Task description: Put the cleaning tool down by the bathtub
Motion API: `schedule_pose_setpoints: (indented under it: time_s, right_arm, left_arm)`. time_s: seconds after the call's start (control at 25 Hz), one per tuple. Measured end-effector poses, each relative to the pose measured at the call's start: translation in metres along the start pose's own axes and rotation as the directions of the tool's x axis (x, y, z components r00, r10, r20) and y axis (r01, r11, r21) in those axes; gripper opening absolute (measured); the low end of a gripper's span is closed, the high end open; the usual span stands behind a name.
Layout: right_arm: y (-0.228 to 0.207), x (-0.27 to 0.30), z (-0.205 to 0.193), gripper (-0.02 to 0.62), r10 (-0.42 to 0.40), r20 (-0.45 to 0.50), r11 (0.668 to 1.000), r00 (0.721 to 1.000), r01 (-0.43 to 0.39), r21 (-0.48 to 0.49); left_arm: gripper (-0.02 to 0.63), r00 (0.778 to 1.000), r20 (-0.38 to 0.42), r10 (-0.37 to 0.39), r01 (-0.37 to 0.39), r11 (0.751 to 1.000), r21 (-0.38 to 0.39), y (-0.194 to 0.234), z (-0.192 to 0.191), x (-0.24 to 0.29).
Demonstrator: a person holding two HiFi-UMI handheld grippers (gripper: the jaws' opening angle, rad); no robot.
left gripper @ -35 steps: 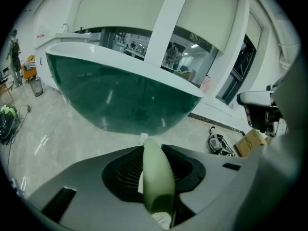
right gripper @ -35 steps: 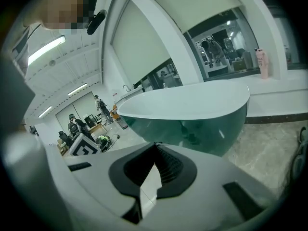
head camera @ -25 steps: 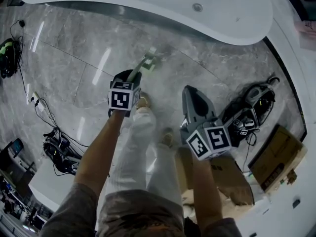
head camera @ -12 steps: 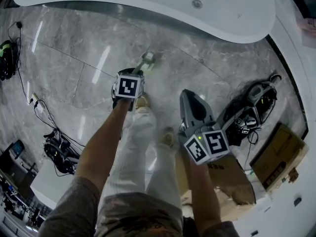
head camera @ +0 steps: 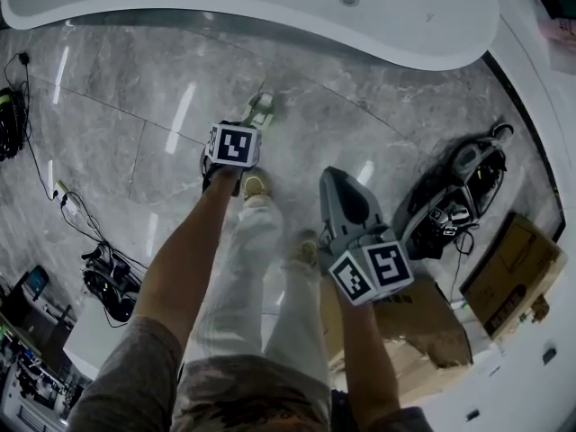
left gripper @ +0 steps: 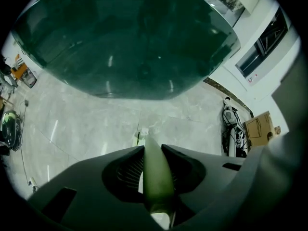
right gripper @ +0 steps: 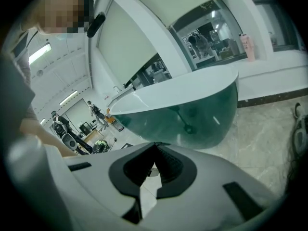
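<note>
My left gripper (head camera: pixel 239 135) pointed down at the floor (head camera: pixel 126 97) near the bathtub (head camera: pixel 270 7). Its fingers (left gripper: pixel 122 170) pinched the cleaning tool (left gripper: pixel 155 174) by its pale green handle, one finger on each side. The handle ran out past the fingertips toward the bathtub. The tool's small head was low by the floor, just on my side of the bathtub's round wall. I could not tell if the head touched the floor. My right gripper (head camera: pixel 335 180) was farther from the bathtub and tipped toward it. Its fingers (right gripper: pixel 175 170) were pressed together at the tips and held nothing.
</note>
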State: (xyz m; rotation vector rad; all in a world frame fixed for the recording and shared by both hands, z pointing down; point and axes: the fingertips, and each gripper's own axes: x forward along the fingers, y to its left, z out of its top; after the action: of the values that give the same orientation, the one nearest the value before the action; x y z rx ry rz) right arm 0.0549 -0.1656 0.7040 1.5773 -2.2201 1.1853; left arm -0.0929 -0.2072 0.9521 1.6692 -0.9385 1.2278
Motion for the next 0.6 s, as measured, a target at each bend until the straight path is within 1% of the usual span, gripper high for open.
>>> schedule_pose_setpoints:
  time_s: [0.16,0.28,0.52,0.56,0.6]
  right_arm:
    - [-0.002,0.000,-0.003,0.000,-0.001,-0.005,1.000,1.000,0.001,0.008]
    - [-0.003,0.000,-0.004,0.000,0.002,-0.009,1.000,1.000,-0.002,0.008]
    - [-0.001,0.000,-0.002,0.000,0.009,-0.011,1.000,1.000,-0.009,0.008]
    - [0.000,0.001,-0.001,0.000,0.012,-0.009,1.000,1.000,-0.012,0.008]
    - [0.001,0.000,0.000,0.000,0.016,-0.008,1.000,1.000,-0.016,0.008]
  left_arm:
    - [0.118,0.999,-0.039,0.013,-0.014,1.000,-0.006,0.001,-0.006,0.007]
    - [0.118,0.999,-0.046,0.019,-0.019,1.000,0.001,0.002,-0.007,0.008]
    - [0.123,0.999,-0.046,-0.013,0.014,1.000,0.021,-0.007,-0.009,0.014]
    - [0.126,0.999,-0.042,-0.017,0.018,1.000,0.021,-0.008,-0.009,0.014]
    - [0.154,0.999,-0.036,-0.021,0.022,1.000,0.015,-0.009,-0.010,0.012]
